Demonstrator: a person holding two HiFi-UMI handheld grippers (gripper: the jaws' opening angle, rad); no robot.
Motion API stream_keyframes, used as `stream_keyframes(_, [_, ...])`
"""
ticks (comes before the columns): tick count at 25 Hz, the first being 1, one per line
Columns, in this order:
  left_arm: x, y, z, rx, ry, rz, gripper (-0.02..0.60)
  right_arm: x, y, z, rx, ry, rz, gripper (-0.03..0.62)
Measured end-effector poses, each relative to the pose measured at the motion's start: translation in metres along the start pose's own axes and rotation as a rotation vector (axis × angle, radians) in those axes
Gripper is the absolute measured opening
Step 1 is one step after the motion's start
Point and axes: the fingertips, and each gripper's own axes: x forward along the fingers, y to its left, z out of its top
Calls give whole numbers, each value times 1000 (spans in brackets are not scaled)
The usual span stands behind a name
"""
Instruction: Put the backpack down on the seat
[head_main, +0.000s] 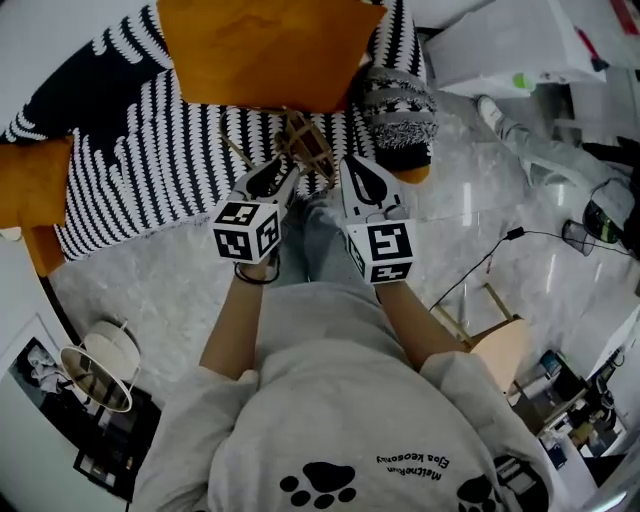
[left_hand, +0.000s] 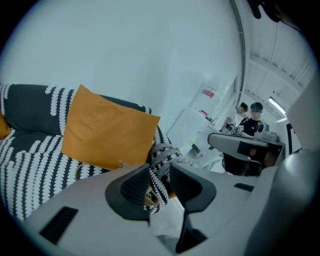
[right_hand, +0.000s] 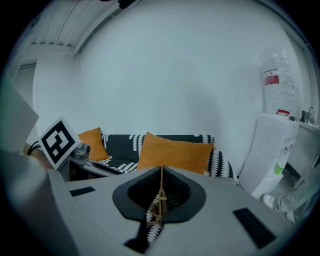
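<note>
While the person stands facing a sofa draped in a black-and-white knitted cover, a small orange cushion lies at its far left. A large orange cushion leans on the backrest.

The left gripper is held over the front edge of the seat. In the left gripper view its jaws stand apart. A tan buckle lies against the left-hand jaw and patterned fabric shows through the gap, but no pad visibly presses on either.

Just right of it, the backpack shows as brown strapwork between the two grippers' tips, above the seat's front edge. Whether its body touches the seat cannot be told.

The right gripper has its jaws closed together on a thin tan strap, which runs upright between them, with black-and-white fabric hanging below.

Farther right, a grey knitted bundle sits at the sofa's end. A black cable trails over the pale marble floor, and a white water dispenser stands by the wall.
</note>
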Motion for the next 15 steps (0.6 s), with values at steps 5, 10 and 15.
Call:
stream_keyframes(5, [-24,-19,31,66,-60,9,67,-18,2,27,-17,-34,-16,38])
stream_keyframes(10, [-47,-43,63,99,-124,28,28,-37,-1,53,-50,-72,-20,38])
stream_keyframes(15, [-68,-63,91,151,-199,23,20,-54,3,81,-68,-126,-13,38])
